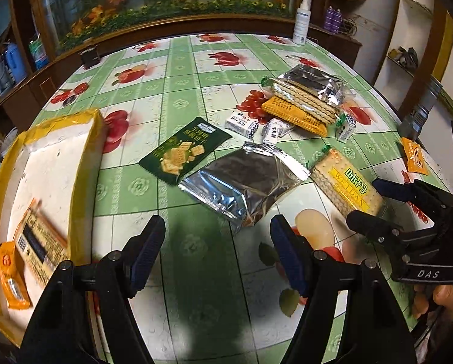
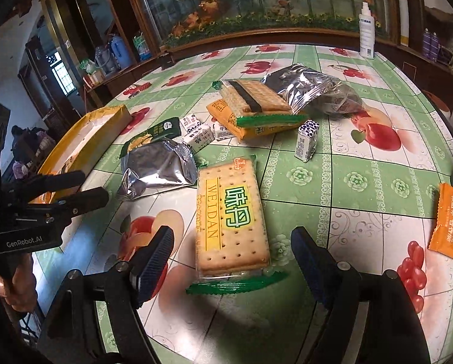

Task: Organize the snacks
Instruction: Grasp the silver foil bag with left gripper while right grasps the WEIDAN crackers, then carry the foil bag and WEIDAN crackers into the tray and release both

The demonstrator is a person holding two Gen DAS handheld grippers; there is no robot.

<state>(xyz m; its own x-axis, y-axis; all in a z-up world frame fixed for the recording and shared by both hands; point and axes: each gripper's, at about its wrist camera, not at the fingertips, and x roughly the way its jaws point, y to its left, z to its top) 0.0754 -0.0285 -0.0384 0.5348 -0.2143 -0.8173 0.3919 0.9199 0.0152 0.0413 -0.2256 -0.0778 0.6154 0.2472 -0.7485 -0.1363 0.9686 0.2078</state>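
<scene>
right tongs (image 2: 231, 265) open wide, empty, hovering over weidan cracker pack (image 2: 231, 215) flat on bench (image 2: 363, 182). left tongs (image 1: 217, 251) open, empty, near silver foil pouch (image 1: 241, 182). yellow-rimmed box (image 1: 50, 163) at bench's left, 2 snacks inside.

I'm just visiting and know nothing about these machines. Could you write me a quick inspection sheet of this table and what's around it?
Surface: table under a green fruit-print cloth.
Job's things: WEIDAN cracker pack lying flat; silver foil bag; dark green pack; small milk candies; stacked packs at the back; yellow box with snacks inside.
Clutter: spray bottle; orange sachet.
Claws: left claw open, empty; right claw open, the cracker pack lying between its jaws.
Cables: nothing seen.
Surroundings: framed bamboo picture, shelves.
</scene>
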